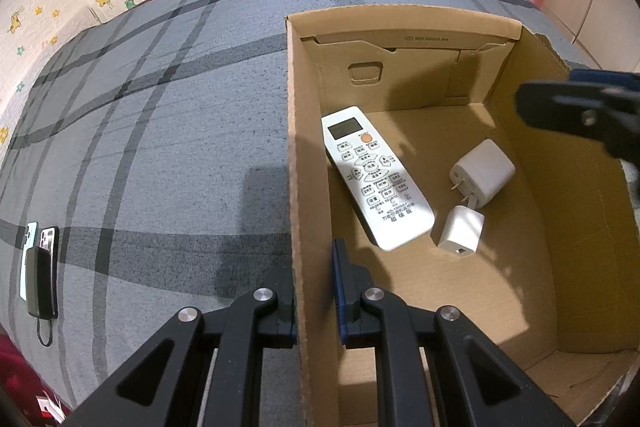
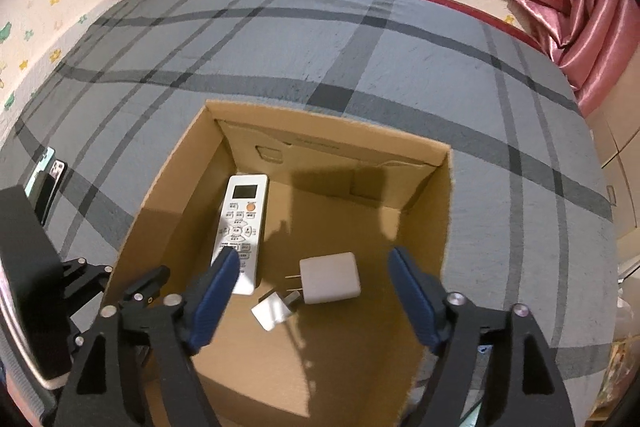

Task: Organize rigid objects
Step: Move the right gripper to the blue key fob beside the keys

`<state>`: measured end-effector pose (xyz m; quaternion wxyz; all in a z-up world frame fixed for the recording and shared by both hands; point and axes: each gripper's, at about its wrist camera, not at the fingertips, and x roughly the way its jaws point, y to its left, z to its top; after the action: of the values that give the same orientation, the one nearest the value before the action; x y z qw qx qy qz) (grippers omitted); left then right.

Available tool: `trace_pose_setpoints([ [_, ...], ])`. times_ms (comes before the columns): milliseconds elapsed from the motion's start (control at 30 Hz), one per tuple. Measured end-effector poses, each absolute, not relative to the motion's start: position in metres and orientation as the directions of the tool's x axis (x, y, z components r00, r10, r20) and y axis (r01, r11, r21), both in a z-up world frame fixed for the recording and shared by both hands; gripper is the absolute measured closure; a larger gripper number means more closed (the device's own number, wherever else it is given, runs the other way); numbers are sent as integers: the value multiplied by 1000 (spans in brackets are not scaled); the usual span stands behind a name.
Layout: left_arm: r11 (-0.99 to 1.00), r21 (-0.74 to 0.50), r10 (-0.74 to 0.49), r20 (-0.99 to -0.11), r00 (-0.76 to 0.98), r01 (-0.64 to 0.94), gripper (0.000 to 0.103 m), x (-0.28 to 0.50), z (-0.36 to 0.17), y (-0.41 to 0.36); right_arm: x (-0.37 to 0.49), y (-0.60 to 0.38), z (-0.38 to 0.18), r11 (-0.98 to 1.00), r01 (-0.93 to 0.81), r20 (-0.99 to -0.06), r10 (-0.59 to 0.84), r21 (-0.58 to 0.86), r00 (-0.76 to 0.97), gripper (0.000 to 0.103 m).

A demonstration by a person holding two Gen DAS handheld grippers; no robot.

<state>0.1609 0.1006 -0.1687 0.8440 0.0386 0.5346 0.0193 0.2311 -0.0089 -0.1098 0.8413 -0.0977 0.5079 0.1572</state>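
Observation:
An open cardboard box (image 1: 400, 21) (image 2: 328, 125) sits on a grey plaid bed. On its floor lie a white remote control (image 1: 376, 179) (image 2: 240, 223), a large white plug charger (image 1: 482, 173) (image 2: 330, 277) and a small white charger (image 1: 460, 233) (image 2: 272, 311). My left gripper (image 1: 316, 307) is shut on the box's left wall, one finger outside and one inside. Over the box hangs my right gripper (image 2: 314, 257), open wide and holding nothing, with the large charger lying below the gap between its blue pads. One of its fingers (image 1: 560, 107) shows at the right of the left wrist view.
Two phones and a dark power bank with a cable (image 1: 40, 267) (image 2: 48, 183) lie on the bed sheet (image 1: 160, 147) to the left of the box. A wall with animal stickers runs behind the bed, and a pink curtain (image 2: 560, 7) hangs at the far right.

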Motion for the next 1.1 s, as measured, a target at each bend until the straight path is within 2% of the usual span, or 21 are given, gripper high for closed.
trace_pose_setpoints([
  [67, 996, 86, 74, -901, 428, 8, 89, 161, -169, 100, 229, -16, -104, 934, -357, -877, 170, -1, 449, 4],
  [100, 996, 87, 75, -901, 428, 9, 89, 161, -168, 99, 229, -19, -101, 935, -354, -873, 170, -3, 457, 2],
  [700, 996, 90, 78, -900, 429, 8, 89, 160, -167, 97, 220, -108, -69, 968, -249, -843, 131, -4, 521, 0],
  [1100, 996, 92, 79, -900, 429, 8, 89, 160, -167, 98, 217, -164, -94, 989, -151, -860, 67, -11, 505, 0],
])
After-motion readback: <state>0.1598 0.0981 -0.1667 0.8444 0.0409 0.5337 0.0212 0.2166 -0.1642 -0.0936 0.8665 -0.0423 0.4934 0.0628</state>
